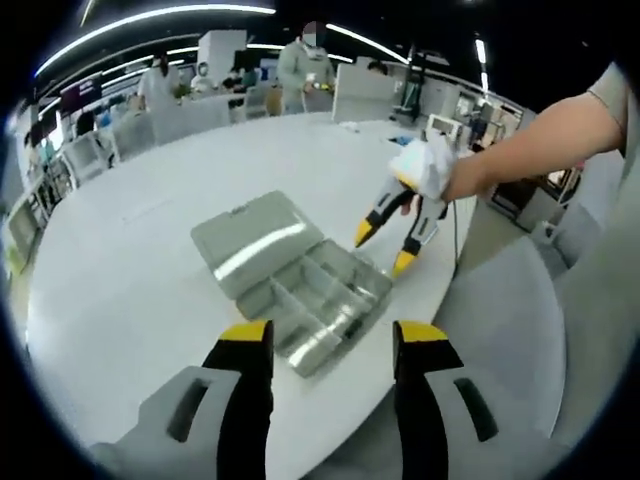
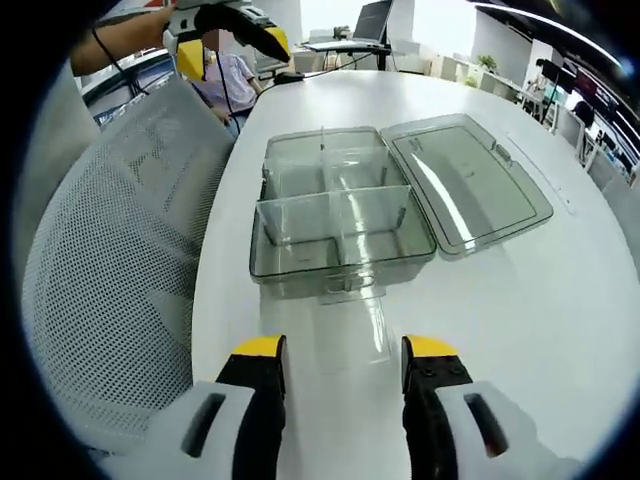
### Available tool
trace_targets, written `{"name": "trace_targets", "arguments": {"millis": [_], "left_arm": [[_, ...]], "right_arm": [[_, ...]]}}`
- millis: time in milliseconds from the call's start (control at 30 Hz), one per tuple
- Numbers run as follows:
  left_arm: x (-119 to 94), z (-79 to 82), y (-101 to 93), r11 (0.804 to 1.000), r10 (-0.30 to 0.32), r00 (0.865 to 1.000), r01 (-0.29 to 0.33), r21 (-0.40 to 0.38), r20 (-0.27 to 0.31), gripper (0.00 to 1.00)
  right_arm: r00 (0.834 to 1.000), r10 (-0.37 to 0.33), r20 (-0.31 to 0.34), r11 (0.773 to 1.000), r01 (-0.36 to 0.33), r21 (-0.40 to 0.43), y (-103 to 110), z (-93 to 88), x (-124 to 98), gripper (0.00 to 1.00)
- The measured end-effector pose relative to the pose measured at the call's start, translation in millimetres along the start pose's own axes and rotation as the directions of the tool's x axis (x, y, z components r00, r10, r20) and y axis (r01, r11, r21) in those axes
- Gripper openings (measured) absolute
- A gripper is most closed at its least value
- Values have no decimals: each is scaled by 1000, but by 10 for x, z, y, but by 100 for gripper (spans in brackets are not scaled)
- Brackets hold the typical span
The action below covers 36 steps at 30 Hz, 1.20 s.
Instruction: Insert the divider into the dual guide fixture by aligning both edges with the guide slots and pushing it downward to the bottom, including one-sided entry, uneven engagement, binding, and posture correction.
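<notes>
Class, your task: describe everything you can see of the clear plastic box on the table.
The clear plastic box looks like thin, grey-tinted transparent plastic. It stands open on the white table, near the edge, its hinged lid folded flat beside it with a small latch tab on the lid's outer edge. Inside, clear dividers split the tray into several compartments, which look empty. A front tab sits on its near wall. Neither gripper touches it; in the left gripper view the right gripper hovers open beside it.

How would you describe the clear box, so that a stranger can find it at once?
Look at the big white round table. Near its edge, beside a mesh office chair, stands a clear plastic box with inner walls splitting it into compartments. Its hinged lid lies flat open on the table, and nothing else nearby is see-through.
</notes>
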<state>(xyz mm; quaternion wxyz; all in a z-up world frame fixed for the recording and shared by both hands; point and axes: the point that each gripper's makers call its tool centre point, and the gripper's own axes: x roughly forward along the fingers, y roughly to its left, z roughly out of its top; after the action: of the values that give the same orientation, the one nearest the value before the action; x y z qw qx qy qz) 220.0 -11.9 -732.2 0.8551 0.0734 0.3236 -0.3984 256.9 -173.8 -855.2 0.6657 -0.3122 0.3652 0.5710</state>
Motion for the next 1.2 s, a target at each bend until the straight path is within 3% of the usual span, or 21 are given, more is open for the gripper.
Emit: {"name": "trace_targets", "arguments": {"millis": [633,1200], "left_arm": [[12,-34,-5,999,1,1000,0,-51,12,46],[-4,-42,14,997,1,1000,1,-82,21,45]], "right_arm": [[999,20,-49,998,-23,-63,-31,-41,150,35],[999,34,-36,996,-37,-79,-13,-66,143,29]]}}
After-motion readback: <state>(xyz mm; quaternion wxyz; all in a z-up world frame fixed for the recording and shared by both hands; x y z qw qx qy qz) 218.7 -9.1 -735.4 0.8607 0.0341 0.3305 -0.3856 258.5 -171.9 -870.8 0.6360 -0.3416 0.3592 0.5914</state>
